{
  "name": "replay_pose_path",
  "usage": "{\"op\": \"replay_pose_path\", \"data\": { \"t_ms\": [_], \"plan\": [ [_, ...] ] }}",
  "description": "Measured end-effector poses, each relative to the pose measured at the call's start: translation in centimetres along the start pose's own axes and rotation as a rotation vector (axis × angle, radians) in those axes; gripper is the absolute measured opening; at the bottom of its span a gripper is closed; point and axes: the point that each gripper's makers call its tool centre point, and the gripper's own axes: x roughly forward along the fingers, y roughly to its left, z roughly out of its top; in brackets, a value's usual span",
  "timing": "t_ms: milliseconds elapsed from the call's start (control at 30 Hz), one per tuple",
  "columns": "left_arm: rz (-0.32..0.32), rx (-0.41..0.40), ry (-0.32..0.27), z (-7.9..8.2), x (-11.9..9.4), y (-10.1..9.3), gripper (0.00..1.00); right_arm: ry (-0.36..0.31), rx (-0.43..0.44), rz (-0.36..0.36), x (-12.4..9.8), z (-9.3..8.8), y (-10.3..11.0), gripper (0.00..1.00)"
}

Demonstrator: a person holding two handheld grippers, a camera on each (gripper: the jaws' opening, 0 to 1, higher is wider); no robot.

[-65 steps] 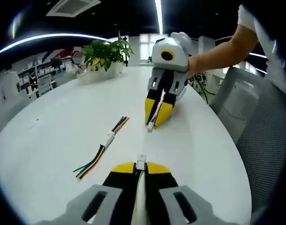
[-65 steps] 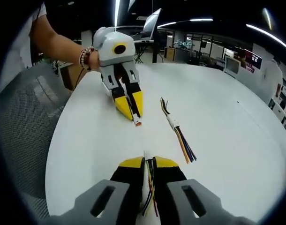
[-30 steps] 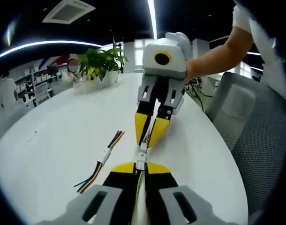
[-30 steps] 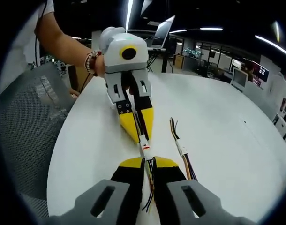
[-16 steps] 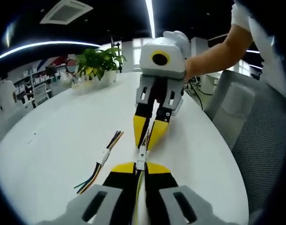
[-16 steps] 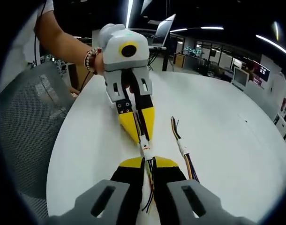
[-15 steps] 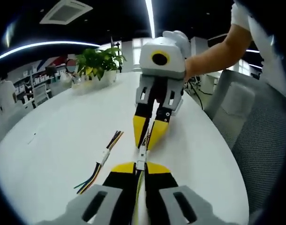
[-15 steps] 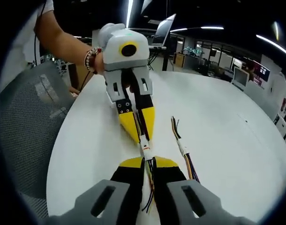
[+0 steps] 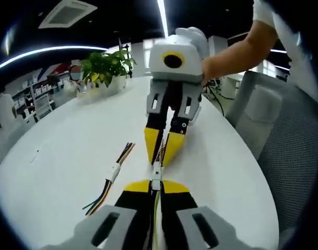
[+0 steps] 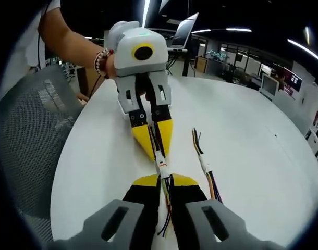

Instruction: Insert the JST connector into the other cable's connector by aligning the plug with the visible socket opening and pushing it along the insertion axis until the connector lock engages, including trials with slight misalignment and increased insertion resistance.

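Nearest in the left gripper view, the left gripper (image 9: 155,183) is seen pinching its cable, with the white connector (image 9: 156,170) standing just beyond the yellow tips. Directly ahead, tip to tip, the right gripper (image 9: 160,156) is met, its jaws pressed together on the other cable. The two housings are held in line between the facing tips and appear to be touching (whether the plug has entered the socket cannot be told at this size).

In the right gripper view the same junction is seen from the other side: the right gripper (image 10: 164,179) is clamped on its coloured wires (image 10: 166,208), and the white connector pair (image 10: 161,165) bridges the short gap to the left gripper (image 10: 157,152).

Alignment is judged done and insertion begun; the final push until the lock engages is judged still to be made, or at least cannot be confirmed.

Off to the side of the tips, a spare joined harness (image 9: 113,174) lies apart on the white table (image 9: 60,156). Farther off, a potted plant (image 9: 102,66) stands at the table's far edge.
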Motion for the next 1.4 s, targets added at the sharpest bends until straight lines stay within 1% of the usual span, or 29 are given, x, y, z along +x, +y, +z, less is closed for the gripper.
{"op": "replay_pose_path", "data": {
  "t_ms": [233,400,700,967,1233,1400],
  "plan": [
    [-0.017,0.024,0.016,-0.2,0.1,-0.4,0.0,0.021,-0.026,0.015,0.1,-0.2,0.5,0.03],
    [-0.023,0.037,0.04,-0.4,0.2,-0.5,0.0,0.047,-0.053,0.018,0.4,-0.3,0.7,0.03],
    [-0.022,0.036,0.062,-1.0,0.4,-0.3,0.0,0.066,-0.052,0.019,0.9,-0.7,0.6,0.03],
    [-0.023,0.012,0.069,-1.5,0.5,0.0,0.0,0.071,-0.05,0.025,1.2,-1.0,0.3,0.04],
    [-0.025,-0.015,0.055,-1.6,0.4,0.3,0.0,0.064,-0.037,0.029,1.4,-1.0,0.0,0.04],
    [-0.031,-0.002,0.051,-1.6,0.3,0.2,0.0,0.056,-0.027,0.042,1.4,-0.9,0.0,0.04]
  ]
}}
